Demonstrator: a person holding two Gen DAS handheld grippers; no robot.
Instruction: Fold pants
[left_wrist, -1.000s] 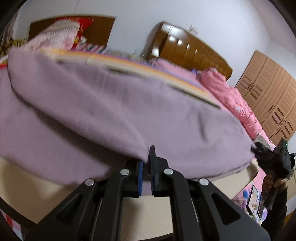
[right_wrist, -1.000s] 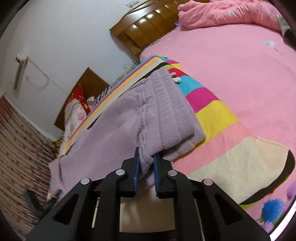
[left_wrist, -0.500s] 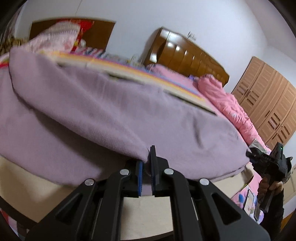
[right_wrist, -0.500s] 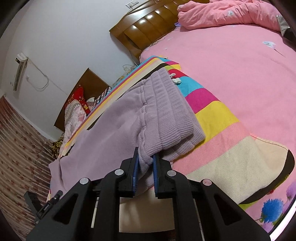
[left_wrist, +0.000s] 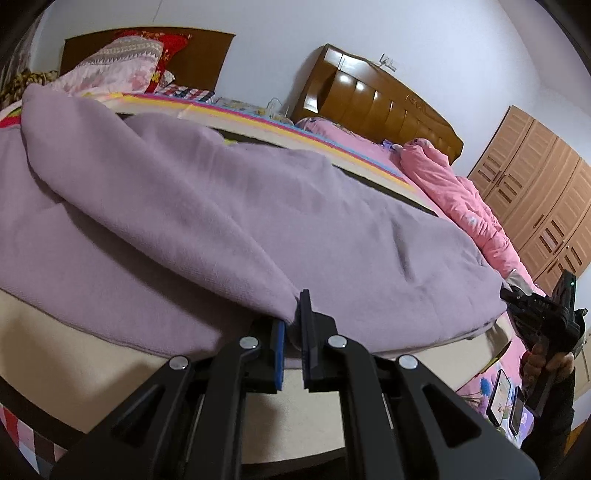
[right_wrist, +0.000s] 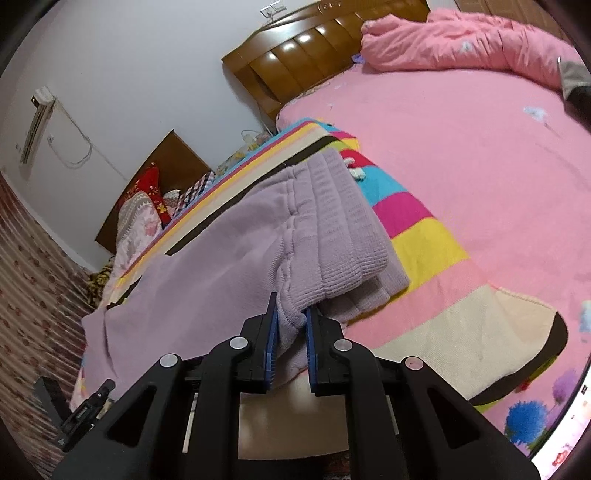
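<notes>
The lilac pants (left_wrist: 229, 206) lie spread on the striped blanket (right_wrist: 436, 258) ahead of both tongs. The left gripper (left_wrist: 292, 325) is clamped on a folded leg edge; the right gripper (right_wrist: 290, 325) pinches the ribbed waistband (right_wrist: 343, 236), with the pink bedspread (right_wrist: 480, 147) beyond to its right

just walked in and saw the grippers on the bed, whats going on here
A person holding a gripper in each hand is folding lilac pants on a striped blanket over the bed. The left gripper is shut on the edge of a leg; the right gripper is shut on the ribbed waistband end. The near edge is lifted off the blanket, the rest lies spread out.
</notes>
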